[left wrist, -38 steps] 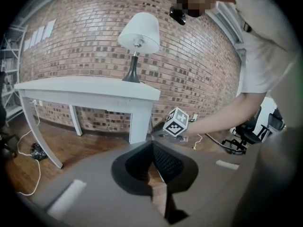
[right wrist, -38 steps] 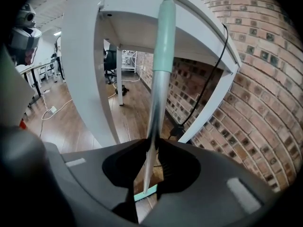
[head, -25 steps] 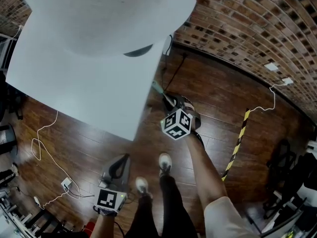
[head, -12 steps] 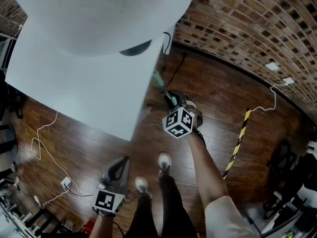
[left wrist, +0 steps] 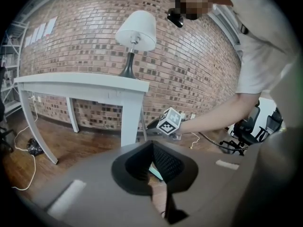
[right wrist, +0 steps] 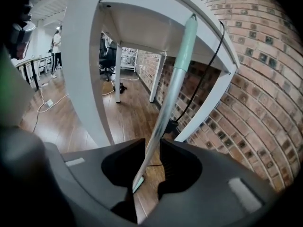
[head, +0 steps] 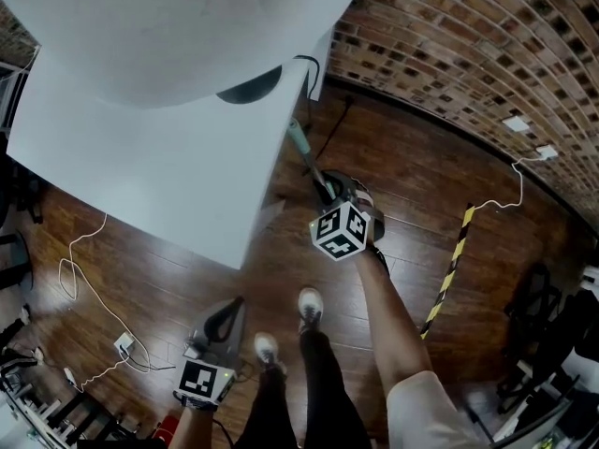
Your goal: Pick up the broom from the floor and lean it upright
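Right gripper [right wrist: 151, 143]: jaws clamped on the broom handle [right wrist: 173, 79]. Handle near upright, running toward 11 o'clock in head view, mint tip by the edge of the white table [head: 140, 157]. Left gripper [left wrist: 152, 145]: jaws together, empty, low at 7 o'clock over the wood floor [head: 412, 166].

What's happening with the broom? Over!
Right tongs shut on broom. Left tongs shut, empty. Handle tip by white table edge, black cord close behind.
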Motion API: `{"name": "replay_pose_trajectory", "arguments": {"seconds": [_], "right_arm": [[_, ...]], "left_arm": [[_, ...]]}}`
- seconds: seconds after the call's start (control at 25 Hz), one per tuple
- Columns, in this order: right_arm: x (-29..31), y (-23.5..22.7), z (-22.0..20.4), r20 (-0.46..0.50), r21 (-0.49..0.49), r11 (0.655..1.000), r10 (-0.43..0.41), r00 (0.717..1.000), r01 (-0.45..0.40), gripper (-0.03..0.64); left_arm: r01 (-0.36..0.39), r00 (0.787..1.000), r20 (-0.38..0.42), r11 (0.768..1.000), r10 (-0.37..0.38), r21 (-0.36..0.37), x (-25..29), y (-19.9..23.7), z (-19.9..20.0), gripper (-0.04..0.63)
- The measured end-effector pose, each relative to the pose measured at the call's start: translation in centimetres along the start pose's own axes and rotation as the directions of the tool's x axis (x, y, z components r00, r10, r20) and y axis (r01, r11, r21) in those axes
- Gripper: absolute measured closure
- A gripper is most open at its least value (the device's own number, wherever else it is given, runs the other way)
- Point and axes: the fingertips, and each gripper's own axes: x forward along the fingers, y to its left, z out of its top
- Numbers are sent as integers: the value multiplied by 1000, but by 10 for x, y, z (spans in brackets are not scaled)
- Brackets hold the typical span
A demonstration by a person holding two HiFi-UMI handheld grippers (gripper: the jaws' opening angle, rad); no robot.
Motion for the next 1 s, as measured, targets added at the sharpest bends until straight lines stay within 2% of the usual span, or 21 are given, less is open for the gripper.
{"name": "replay_pose_trajectory", "arguments": {"seconds": [0.2, 0.28, 0.36, 0.52, 0.8, 1.0], "right_arm": [[-7, 0, -10, -11, 10, 1000, -14, 1000, 14, 552], [-15, -2, -11, -8, 12, 999, -29, 1000, 29, 597], [-25, -3, -12, -11, 23, 999, -39, 999, 39, 603], [-70, -10, -4, -1, 157, 984, -85, 996, 84, 604], [-183, -5, 22, 77, 340, 930, -177, 981, 141, 604], [-264, 8, 52, 141, 395, 904, -236, 961, 164, 604]], "left_arm": [[8, 1000, 3, 1000, -8, 0, 4, -4, 1, 595], [8, 1000, 7, 999, -8, -31, 5, -9, 11, 595], [4, 999, 33, 999, -2, -54, 3, -10, 25, 595], [-3, 997, 83, 999, 6, -40, -6, -8, 52, 595], [-126, 983, 136, 992, 121, 25, -38, 11, 89, 595], [-228, 965, 144, 973, 219, 48, -77, 18, 107, 595]]}}
